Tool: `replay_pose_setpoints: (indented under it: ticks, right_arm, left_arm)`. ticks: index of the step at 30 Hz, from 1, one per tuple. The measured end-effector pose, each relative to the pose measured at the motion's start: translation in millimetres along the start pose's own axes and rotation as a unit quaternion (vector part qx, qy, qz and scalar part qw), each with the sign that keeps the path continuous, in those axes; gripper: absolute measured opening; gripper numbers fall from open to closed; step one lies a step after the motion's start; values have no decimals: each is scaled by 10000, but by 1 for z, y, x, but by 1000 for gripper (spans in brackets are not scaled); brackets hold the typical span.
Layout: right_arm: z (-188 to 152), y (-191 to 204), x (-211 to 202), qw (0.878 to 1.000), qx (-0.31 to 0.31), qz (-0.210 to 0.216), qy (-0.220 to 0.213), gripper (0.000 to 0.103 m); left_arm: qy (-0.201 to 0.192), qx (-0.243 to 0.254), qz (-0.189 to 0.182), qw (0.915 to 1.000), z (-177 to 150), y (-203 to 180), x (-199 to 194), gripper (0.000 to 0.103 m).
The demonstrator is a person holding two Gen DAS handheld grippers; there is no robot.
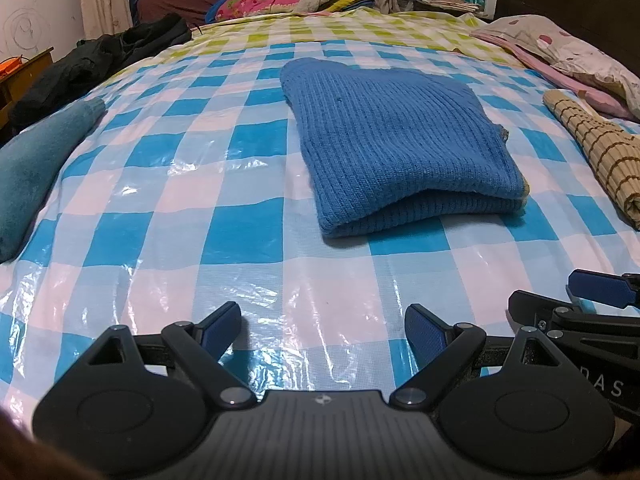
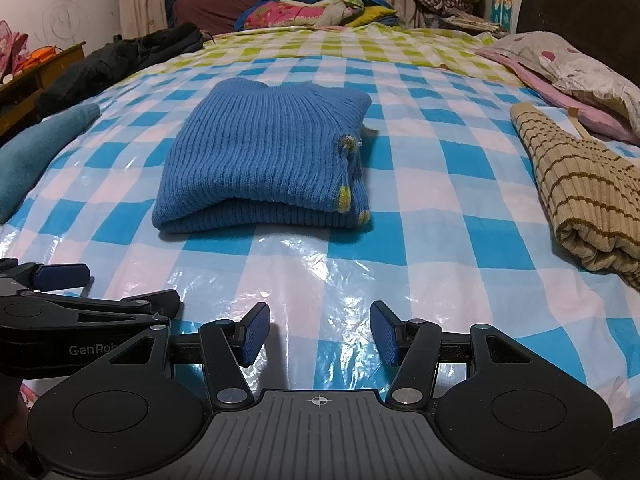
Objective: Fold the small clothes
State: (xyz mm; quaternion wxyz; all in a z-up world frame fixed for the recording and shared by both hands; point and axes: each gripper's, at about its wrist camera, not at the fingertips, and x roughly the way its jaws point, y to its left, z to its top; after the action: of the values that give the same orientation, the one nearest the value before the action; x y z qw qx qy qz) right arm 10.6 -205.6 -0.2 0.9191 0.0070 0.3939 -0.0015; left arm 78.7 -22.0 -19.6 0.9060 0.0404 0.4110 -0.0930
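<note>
Left wrist view, nearest first: left tool [image 1: 324,330] spread wide over the glossy blue, white and pink checked plastic sheet [image 1: 168,208] covering the bed, nothing between its blue pads. Just to its right, at the near edge of the bed, right tool [image 1: 600,292] lying side-on, seen only in part. Right wrist view, nearest first: right tool [image 2: 320,332] likewise parted, a little less wide, gripping nothing; left tool [image 2: 60,276] alongside at its left. Both held close together, well short of any cloth.

Farther on, straight ahead toward the middle of the bed: folded blue ribbed knit sweater [image 1: 396,140], doubled over, rounded fold facing the tools, yellow-trimmed cuffs stacked on the right-hand edge [image 2: 346,196]. Long axis running away from the tools toward the head of the bed. From the left tool, slightly right of centre; from the right tool, slightly left of centre [image 2: 264,152]; so roughly midway, neither clearly nearer. Probably finished, judging by the tidy stack.

Toward the bed's right edge: folded beige knit with brown stripes [image 2: 580,192], nearer the right tool. Toward the left edge: rolled teal fleece garment [image 1: 36,160], nearer the left tool. Likely next pick: one of these, if anything remains to fold.

Beyond, at the far end: dark clothes [image 1: 104,60] and a bright heap of bedding [image 2: 312,8].
</note>
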Motion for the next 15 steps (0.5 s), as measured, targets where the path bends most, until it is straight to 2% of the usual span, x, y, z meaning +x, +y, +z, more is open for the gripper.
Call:
replay_pose_setpoints:
  ticks: [15]
  right_arm:
    - [0,1,0,10000,-21,-64,10,55]
  left_arm:
    - [-25,22,27,10000,-1,0,0,94]
